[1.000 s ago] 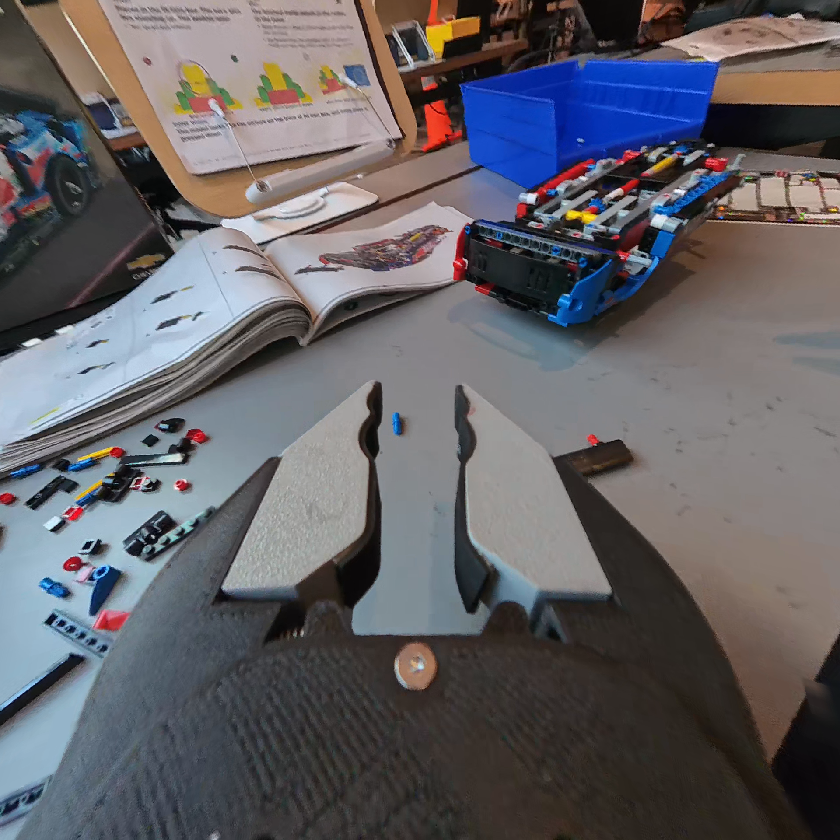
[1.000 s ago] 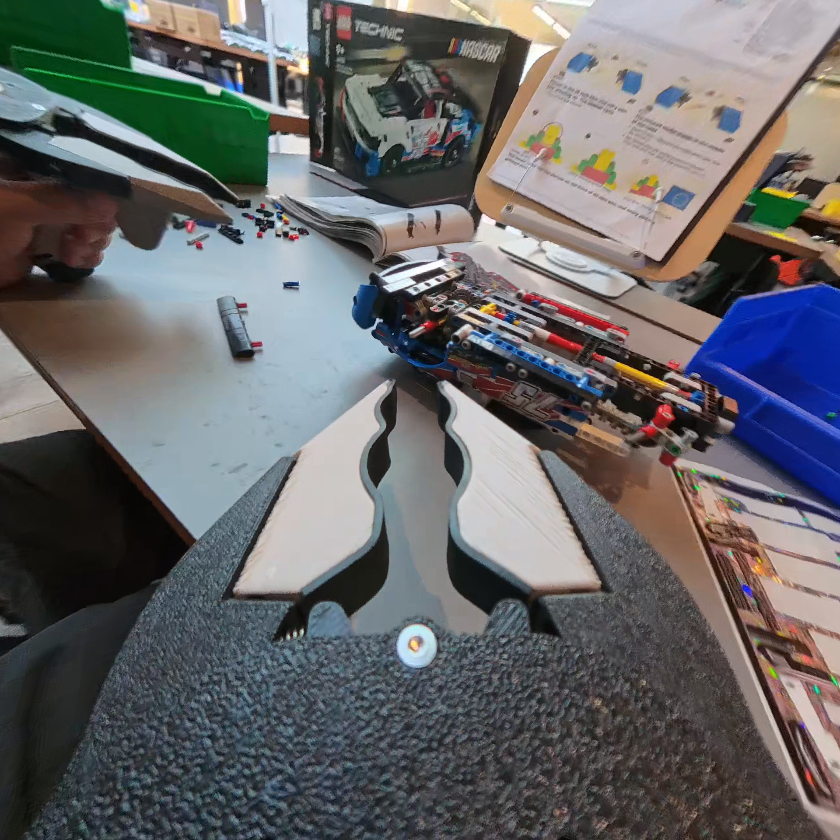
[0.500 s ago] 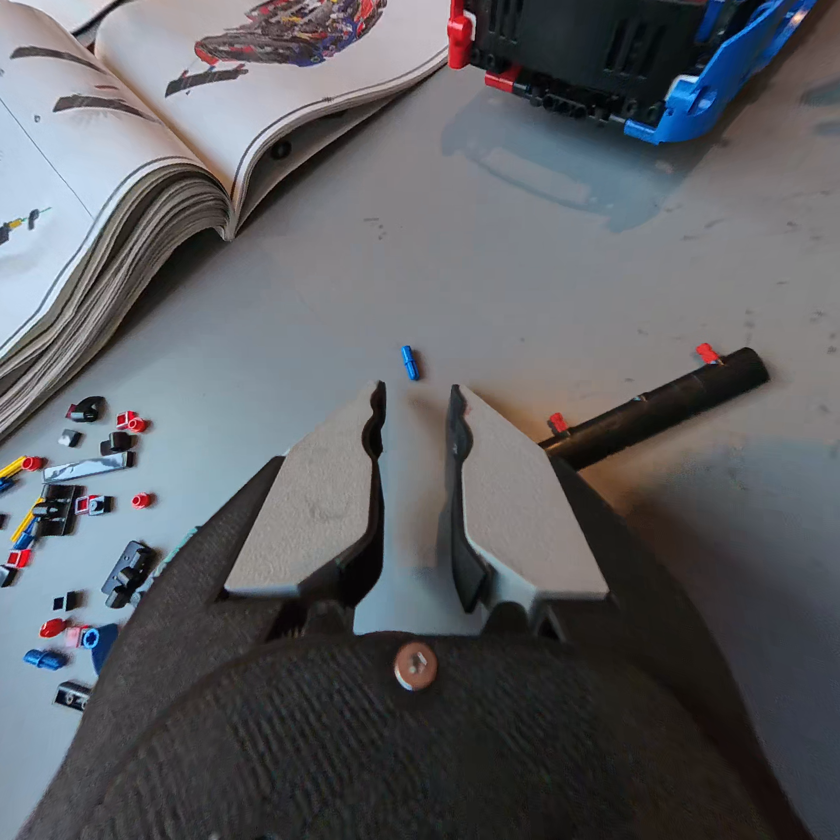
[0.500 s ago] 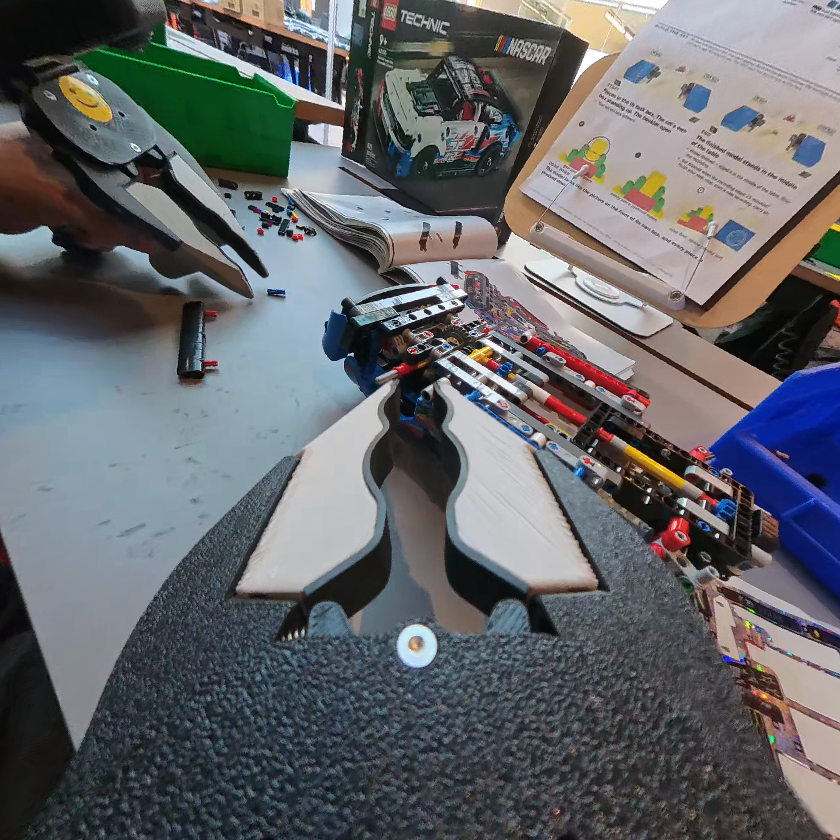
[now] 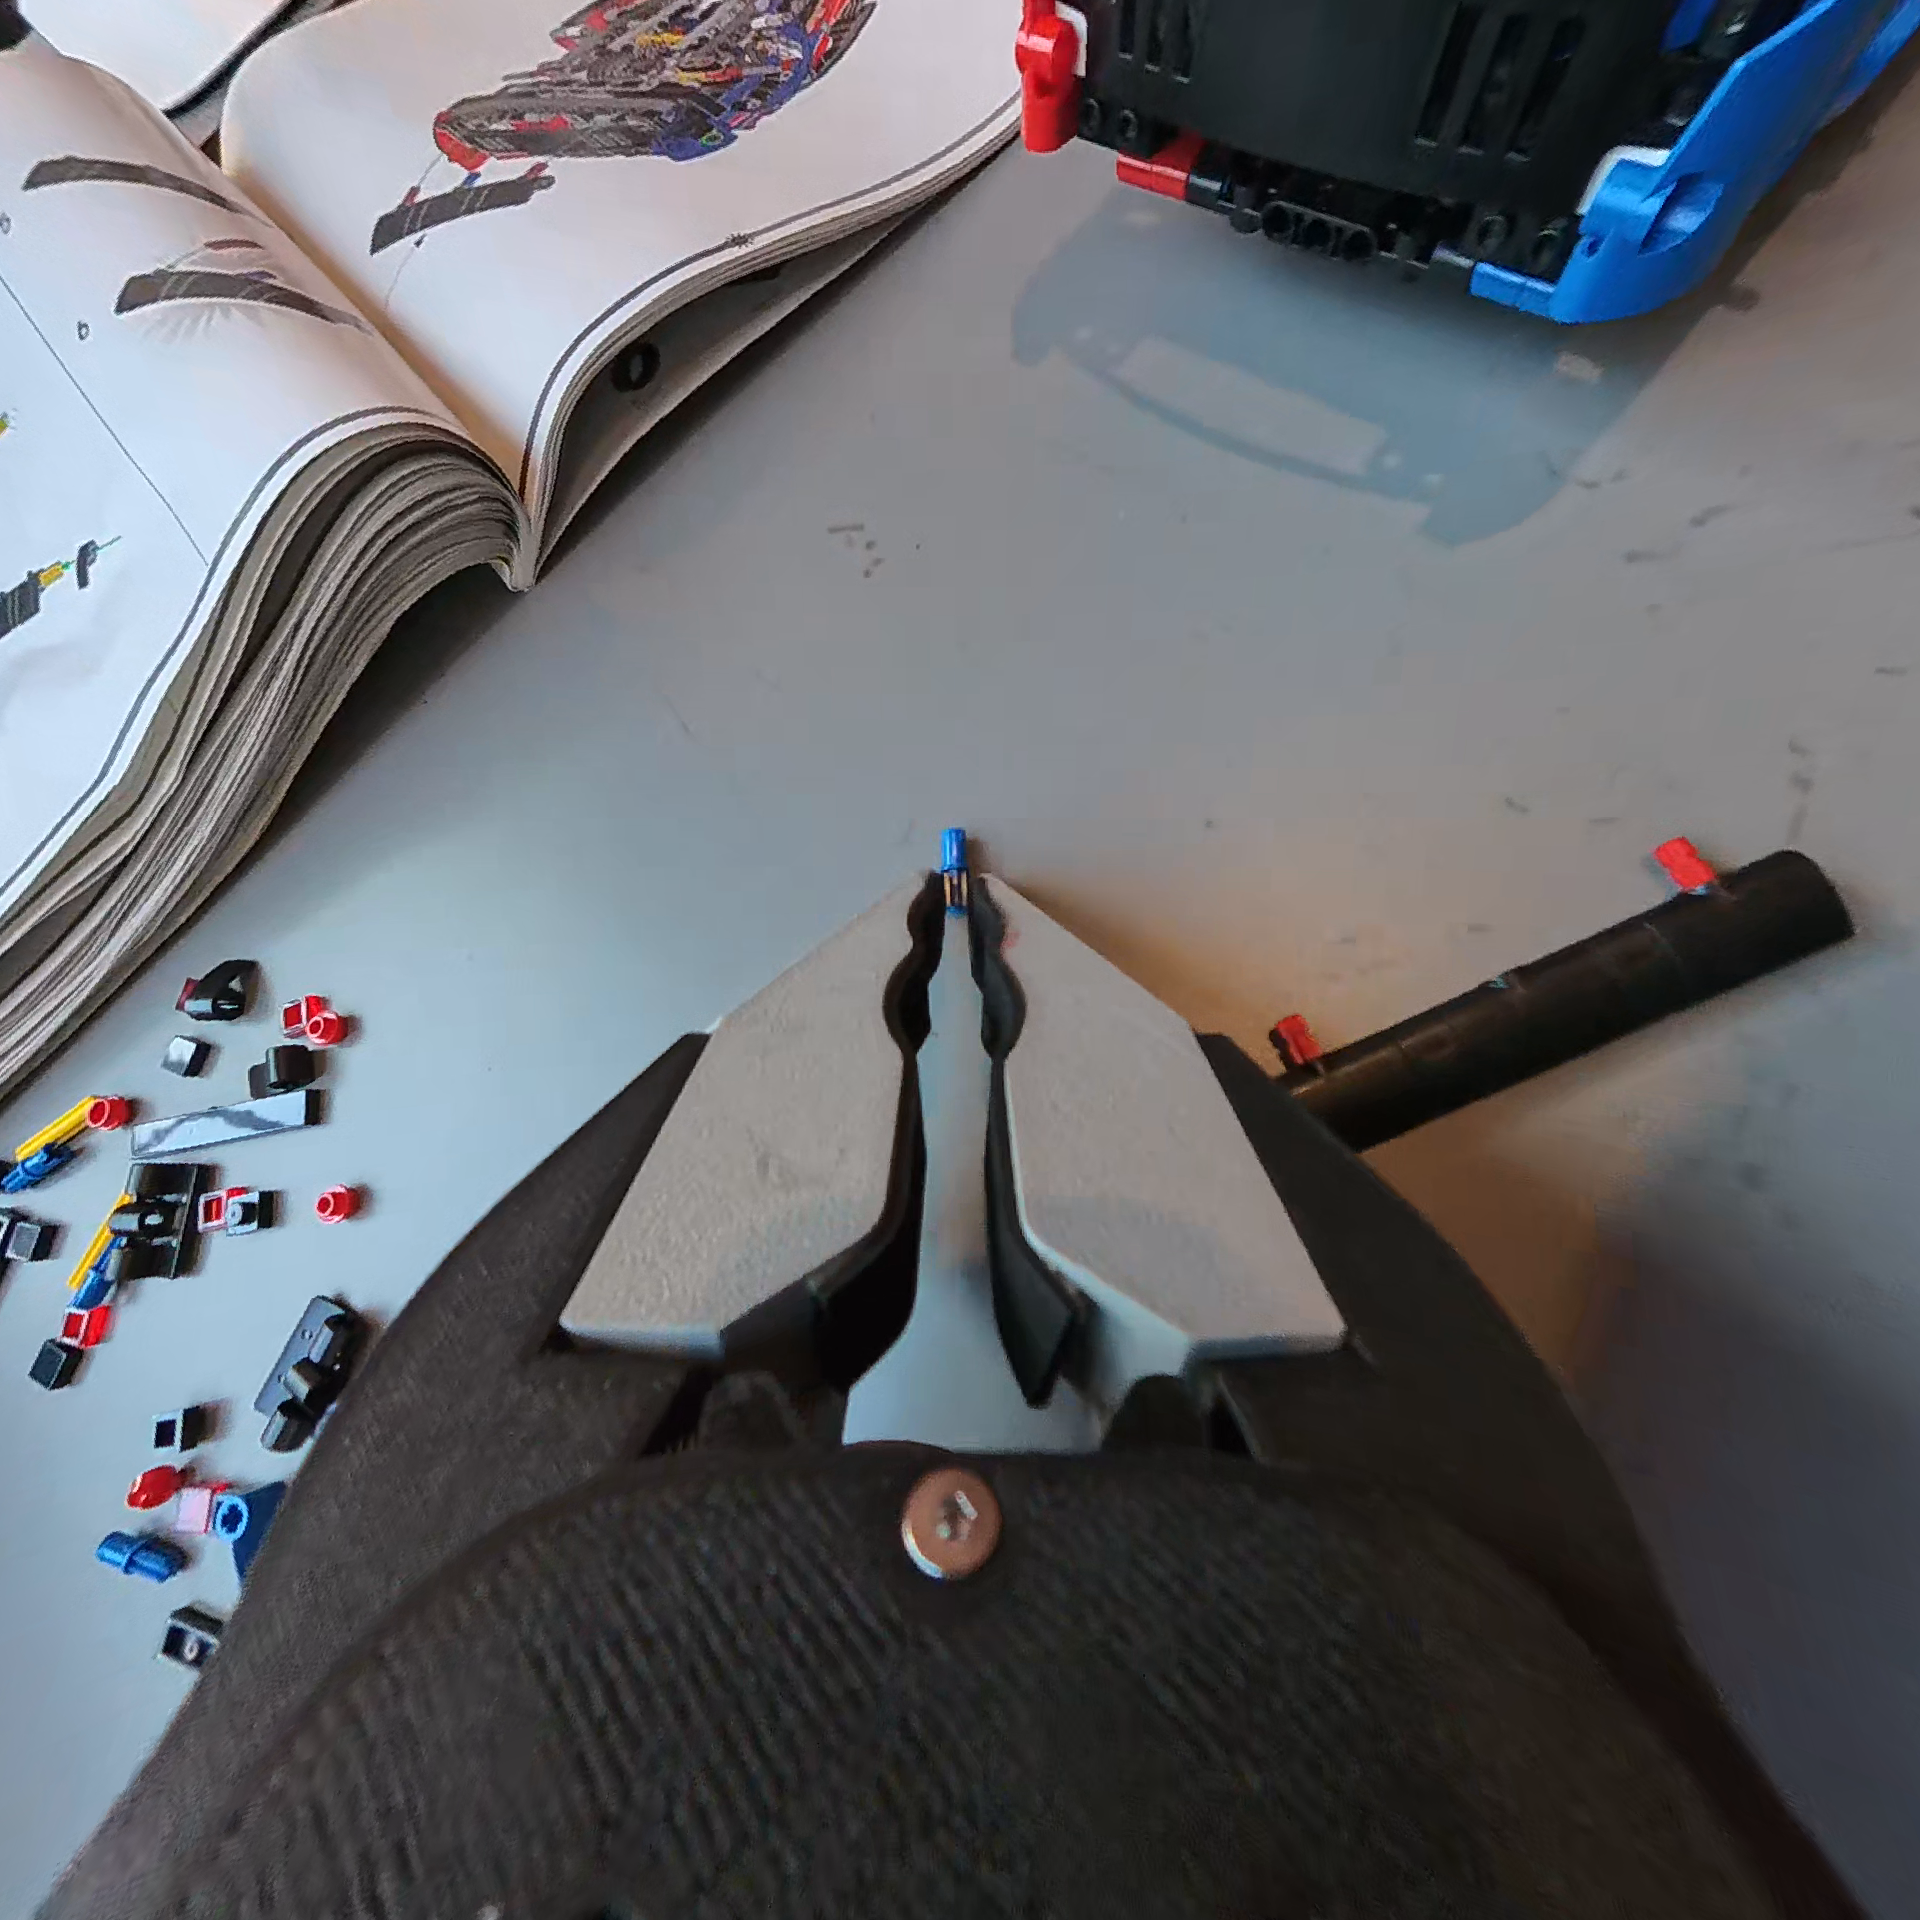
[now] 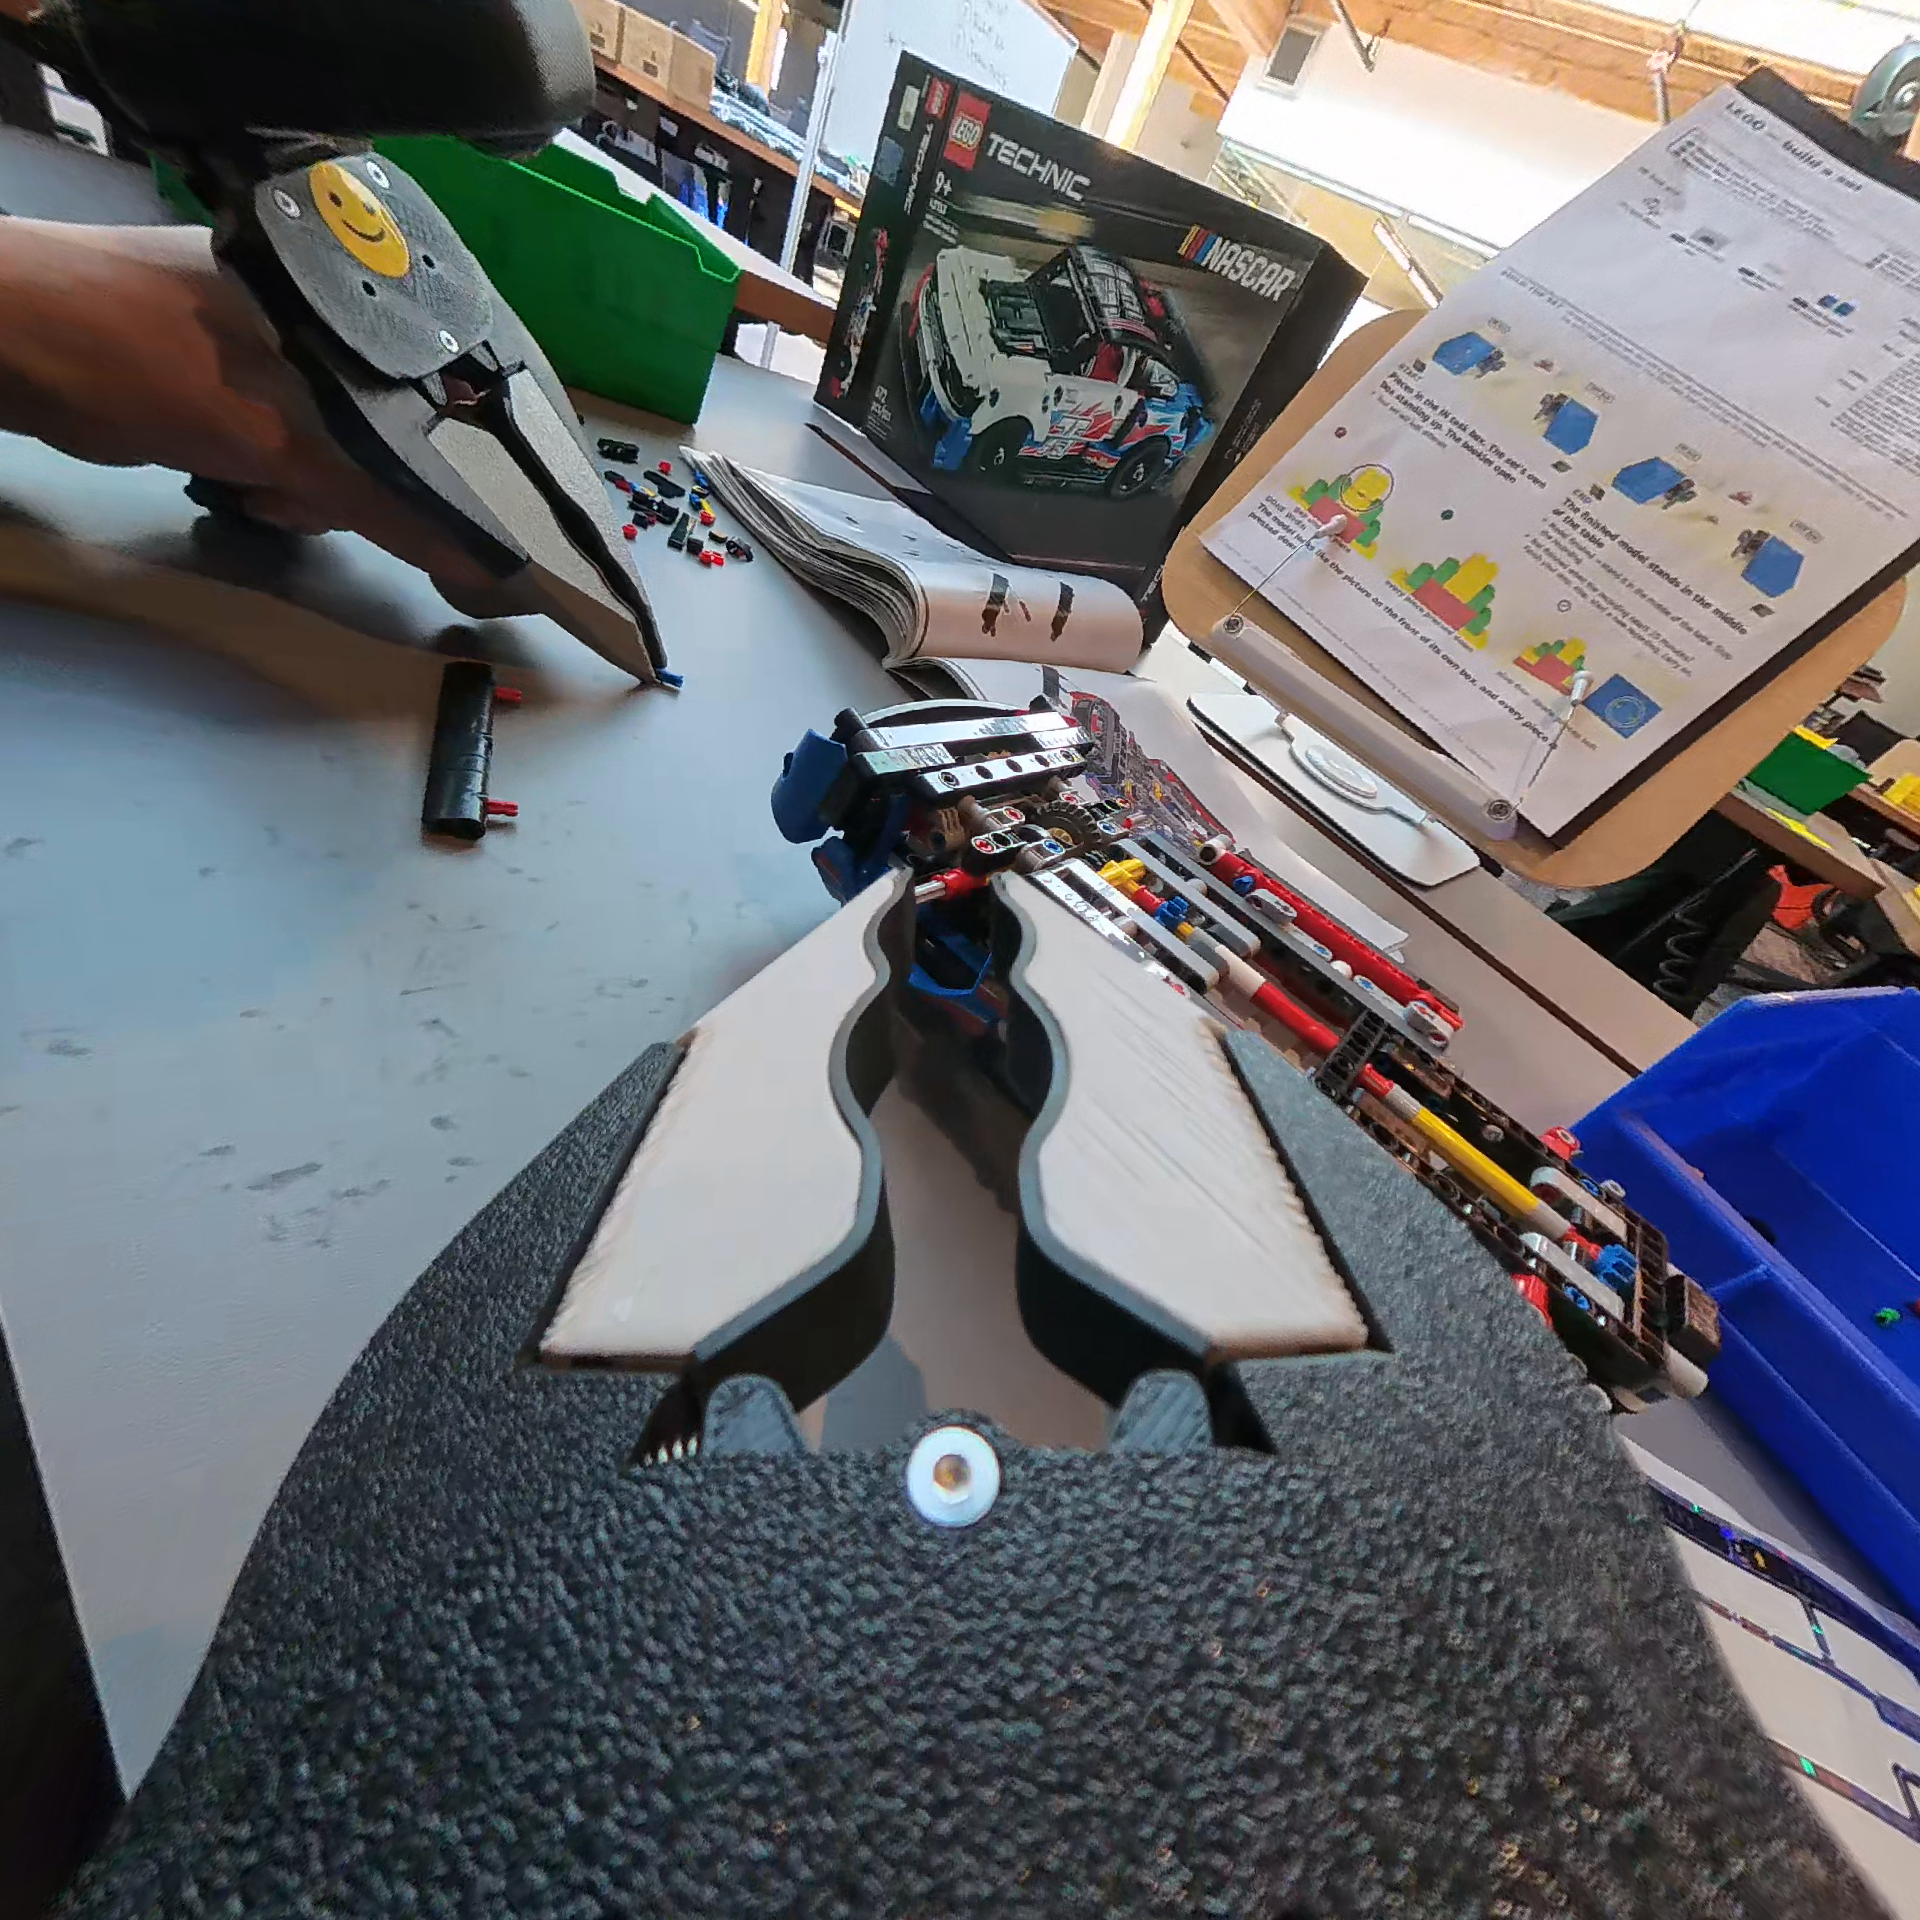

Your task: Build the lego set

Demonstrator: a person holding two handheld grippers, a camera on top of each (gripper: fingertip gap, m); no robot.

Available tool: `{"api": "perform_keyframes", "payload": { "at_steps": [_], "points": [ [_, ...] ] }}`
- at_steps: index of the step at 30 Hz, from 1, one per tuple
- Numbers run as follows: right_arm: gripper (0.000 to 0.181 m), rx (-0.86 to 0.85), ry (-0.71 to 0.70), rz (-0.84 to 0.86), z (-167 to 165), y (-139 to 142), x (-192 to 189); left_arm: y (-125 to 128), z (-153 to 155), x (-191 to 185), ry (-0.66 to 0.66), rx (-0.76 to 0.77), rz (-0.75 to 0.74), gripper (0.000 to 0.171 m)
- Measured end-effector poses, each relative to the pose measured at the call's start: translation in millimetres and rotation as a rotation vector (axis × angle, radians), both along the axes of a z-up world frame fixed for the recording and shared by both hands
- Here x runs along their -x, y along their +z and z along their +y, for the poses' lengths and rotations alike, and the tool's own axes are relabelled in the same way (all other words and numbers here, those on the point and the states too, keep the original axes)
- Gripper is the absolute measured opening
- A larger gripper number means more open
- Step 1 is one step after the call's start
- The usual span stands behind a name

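The left gripper [image 5: 954,891], with flat grey wedge-shaped fingers in a coarse black woven-textured body, is pinched narrow on a small blue ridged plastic pin [image 5: 952,854] at the very fingertips. The pin's far end sticks out past the tips, low over the smooth, scuffed grey table [image 5: 1195,665]. From the right wrist view the same left gripper [image 6: 657,677] slants down to the tabletop with the blue pin [image 6: 670,681] at its point, a person's hand [image 6: 125,374] wrapped around its handle.

Just right of the fingers lies a black cylindrical lego bar [image 5: 1569,997] with two short red pins jutting from its side. To the left, loose small lego parts [image 5: 177,1174] in black, red, blue and yellow are scattered beside a thick open instruction booklet [image 5: 343,343] with curling pages.

The right gripper [image 6: 948,883], pale ribbed fingers with wavy black edges in a pebbled black body, stands with its jaws moderately apart and nothing between them. Its tips hover close to the front of the partly built lego car [image 6: 1195,935], a long frame of grey beams, red and yellow axles and blue curved panels. That car [image 5: 1455,156] lies on the table ahead of the left gripper, well apart from it. A glossy blue plastic bin [image 6: 1808,1195] sits beside the car's far end.
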State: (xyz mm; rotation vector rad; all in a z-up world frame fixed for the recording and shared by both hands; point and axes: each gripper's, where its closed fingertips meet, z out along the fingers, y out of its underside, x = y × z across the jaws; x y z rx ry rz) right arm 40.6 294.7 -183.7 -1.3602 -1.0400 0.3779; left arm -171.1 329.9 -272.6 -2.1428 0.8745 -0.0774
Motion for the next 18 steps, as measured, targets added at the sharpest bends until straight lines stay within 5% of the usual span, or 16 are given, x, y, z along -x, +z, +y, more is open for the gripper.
{"api": "perform_keyframes", "payload": {
  "at_steps": [6,11,18],
  "points": [
    [0.014,0.015,0.039,-0.013,-4,-3,7,6,-4,-4,-0.038,-0.087,0.060,0.002],
    [0.012,0.039,0.075,-0.016,-8,-5,21,38,-15,-22,-0.107,-0.297,-0.011,0.001],
    [0.002,0.240,0.354,0.015,-40,-8,85,69,-70,-86,-0.453,-0.396,-0.229,0.001]
  ]
}}
